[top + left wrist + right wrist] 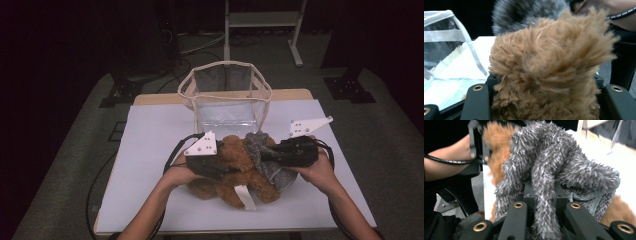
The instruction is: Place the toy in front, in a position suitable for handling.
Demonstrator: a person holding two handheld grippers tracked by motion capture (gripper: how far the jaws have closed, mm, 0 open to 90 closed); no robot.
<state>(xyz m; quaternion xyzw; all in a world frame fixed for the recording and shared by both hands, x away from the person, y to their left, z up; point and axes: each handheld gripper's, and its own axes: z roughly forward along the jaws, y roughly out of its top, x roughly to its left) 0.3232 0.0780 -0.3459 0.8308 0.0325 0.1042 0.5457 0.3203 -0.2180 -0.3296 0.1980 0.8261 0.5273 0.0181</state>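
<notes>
A brown plush teddy bear (235, 150) lies near the front of the white table (150, 145), with a grey fuzzy cloth (257, 145) draped over its right side. My left gripper (227, 170) comes in from the left and is shut on the bear's brown fur (549, 62), which bulges up between its jaws. My right gripper (262, 155) comes in from the right and is shut on a fold of the grey cloth (549, 162). That fold runs down between its two jaws, with brown fur (496, 147) behind it.
A clear plastic bag (227, 95) with white-trimmed edges stands open just behind the bear at the table's far side. A white tag (245, 196) hangs from the bear toward the front edge. Dark floor and a metal stand (262, 25) lie beyond.
</notes>
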